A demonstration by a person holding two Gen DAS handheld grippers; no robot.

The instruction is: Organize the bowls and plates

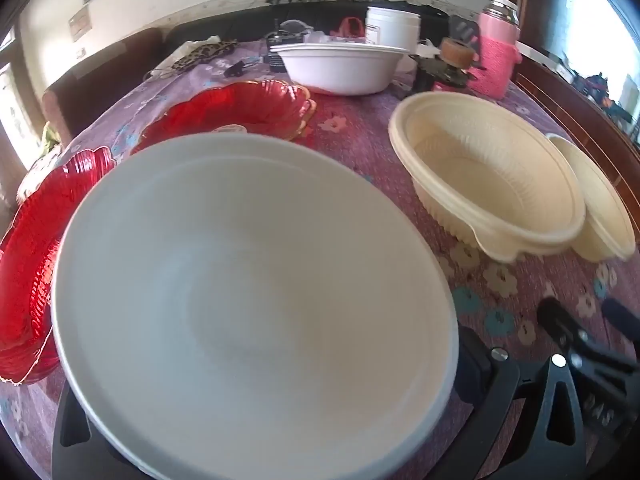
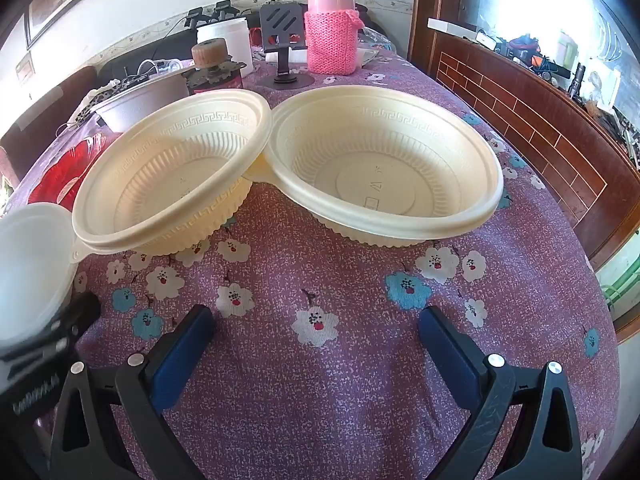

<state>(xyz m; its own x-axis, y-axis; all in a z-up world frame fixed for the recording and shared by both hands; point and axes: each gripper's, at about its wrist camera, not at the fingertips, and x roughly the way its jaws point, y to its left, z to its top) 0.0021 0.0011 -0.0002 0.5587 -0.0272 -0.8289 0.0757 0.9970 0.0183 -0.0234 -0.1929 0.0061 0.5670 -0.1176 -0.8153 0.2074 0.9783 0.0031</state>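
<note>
Left tool (image 1: 256, 432): jaws spread to full width, a large white round plastic bowl (image 1: 256, 296) sits between them; whether the pads press on its rim cannot be told, since the bowl hides them.

Right tool (image 2: 316, 344): jaws wide apart, nothing held, only the purple floral counter (image 2: 320, 280) lies between them.

Two cream ribbed plastic bowls (image 2: 172, 172) (image 2: 384, 168) stand ahead of it, rims touching.

Judgement: like bowls should be nested; one rim should be taken squarely, lifted clear of its neighbour, lowered centred.
</note>
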